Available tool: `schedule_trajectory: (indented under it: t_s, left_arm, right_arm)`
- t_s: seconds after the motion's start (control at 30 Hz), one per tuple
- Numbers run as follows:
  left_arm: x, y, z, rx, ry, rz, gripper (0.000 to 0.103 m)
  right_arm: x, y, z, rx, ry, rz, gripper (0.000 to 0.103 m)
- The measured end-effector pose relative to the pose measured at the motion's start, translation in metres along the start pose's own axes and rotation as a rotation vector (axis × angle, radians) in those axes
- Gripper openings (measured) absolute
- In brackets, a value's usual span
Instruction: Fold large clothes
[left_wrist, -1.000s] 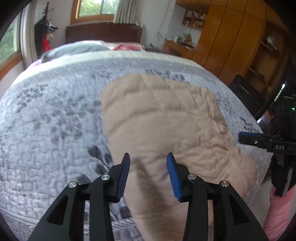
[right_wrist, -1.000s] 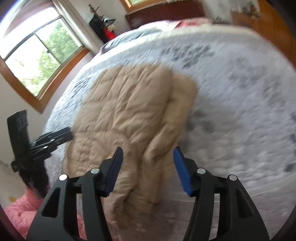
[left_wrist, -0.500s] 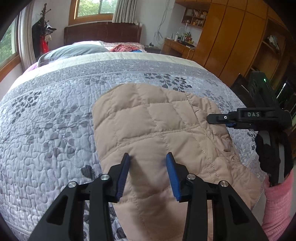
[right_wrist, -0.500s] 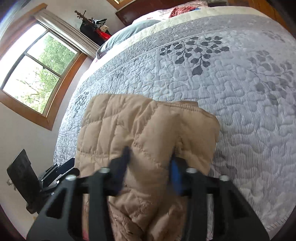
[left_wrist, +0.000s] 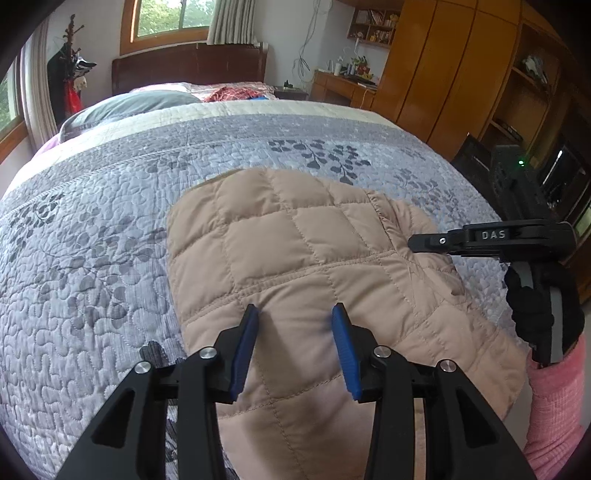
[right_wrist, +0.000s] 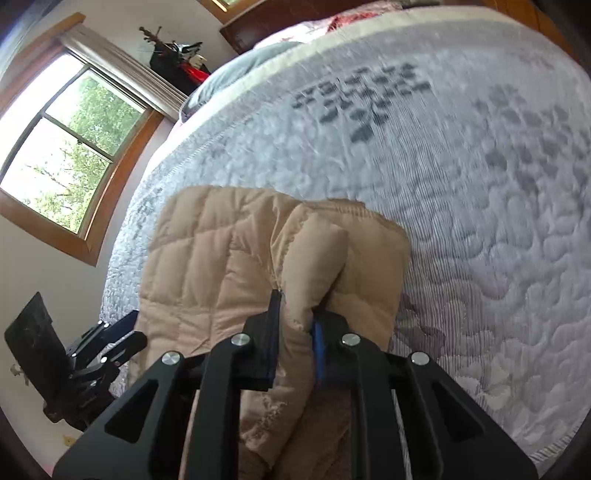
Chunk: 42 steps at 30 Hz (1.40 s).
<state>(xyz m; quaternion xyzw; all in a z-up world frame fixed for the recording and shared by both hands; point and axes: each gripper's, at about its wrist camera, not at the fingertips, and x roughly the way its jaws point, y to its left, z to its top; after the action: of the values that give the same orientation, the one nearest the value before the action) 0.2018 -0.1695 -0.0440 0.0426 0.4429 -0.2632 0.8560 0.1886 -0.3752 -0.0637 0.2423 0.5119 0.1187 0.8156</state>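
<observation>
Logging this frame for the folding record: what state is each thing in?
Beige quilted padded jacket: partly folded on bed, one edge pinched up.
Left tongs: open, above jacket.
Right tongs: shut on jacket fold.
Grey leaf-print quilted bedspread: spread flat.

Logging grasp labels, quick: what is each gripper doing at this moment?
Left gripper: open, above the tan quilted jacket, holding nothing.
Right gripper: closed on a fold of the jacket.
</observation>
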Motion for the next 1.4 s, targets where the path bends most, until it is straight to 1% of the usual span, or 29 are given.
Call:
schedule_trajectory:
  t_s: [0.13, 0.2, 0.3, 0.37, 0.43, 0.47, 0.5, 0.53, 0.57, 0.67, 0.83, 0.9, 1.1, 1.23, 1.27, 1.4]
  left_arm:
    - [0.016, 0.002, -0.004, -0.001, 0.025, -0.001, 0.044]
    - [0.020, 0.002, -0.004, -0.001, 0.030, 0.003, 0.045]
    - [0.020, 0.004, -0.002, -0.012, 0.038, 0.008, 0.045]
    - [0.010, 0.003, -0.001, -0.011, 0.031, 0.027, 0.045]
    - [-0.007, 0.002, -0.002, -0.007, -0.002, 0.046, 0.044]
    - [-0.014, 0.002, -0.003, -0.003, -0.020, 0.050, 0.044]
    - [-0.022, 0.002, -0.005, 0.000, -0.038, 0.051, 0.044]
    - [-0.032, 0.002, -0.009, 0.003, -0.057, 0.051, 0.044]
    - [-0.040, 0.002, -0.013, 0.004, -0.067, 0.048, 0.044]
    - [-0.057, 0.001, -0.027, -0.001, -0.074, 0.018, 0.044]
    - [-0.072, -0.010, -0.052, 0.027, -0.074, -0.024, 0.044]
    - [-0.073, -0.013, -0.060, 0.033, -0.066, -0.032, 0.044]
    - [-0.062, -0.015, -0.077, 0.030, -0.009, -0.051, 0.044]
    - [-0.049, -0.011, -0.083, 0.019, 0.018, -0.061, 0.045]
    - [-0.045, -0.010, -0.085, 0.016, 0.023, -0.061, 0.047]
    - [-0.034, -0.007, -0.089, 0.019, 0.036, -0.067, 0.048]
  right_arm:
    - [0.015, -0.010, -0.006, 0.021, -0.005, 0.022, 0.016]
    - [0.015, -0.011, -0.007, 0.030, -0.009, 0.026, 0.016]
    - [0.006, -0.004, -0.006, 0.018, -0.020, 0.005, 0.016]
    - [-0.008, 0.007, -0.008, -0.013, -0.048, -0.039, 0.022]
    - [-0.024, 0.020, -0.014, -0.063, -0.089, -0.117, 0.029]
    - [-0.035, 0.029, -0.018, -0.094, -0.118, -0.164, 0.029]
    - [-0.044, 0.036, -0.023, -0.119, -0.141, -0.188, 0.029]
    - [-0.050, 0.039, -0.026, -0.131, -0.151, -0.189, 0.029]
    - [-0.060, 0.046, -0.034, -0.145, -0.158, -0.172, 0.029]
    - [-0.071, 0.063, -0.055, -0.199, -0.149, -0.134, 0.029]
    - [-0.071, 0.096, -0.099, -0.326, -0.109, -0.095, 0.029]
    - [-0.070, 0.102, -0.111, -0.349, -0.102, -0.084, 0.029]
    - [-0.058, 0.098, -0.130, -0.341, -0.072, -0.091, 0.029]
    - [-0.046, 0.088, -0.135, -0.315, -0.051, -0.093, 0.025]
    - [-0.041, 0.085, -0.135, -0.305, -0.043, -0.088, 0.025]
    - [-0.026, 0.070, -0.138, -0.272, -0.033, -0.054, 0.024]
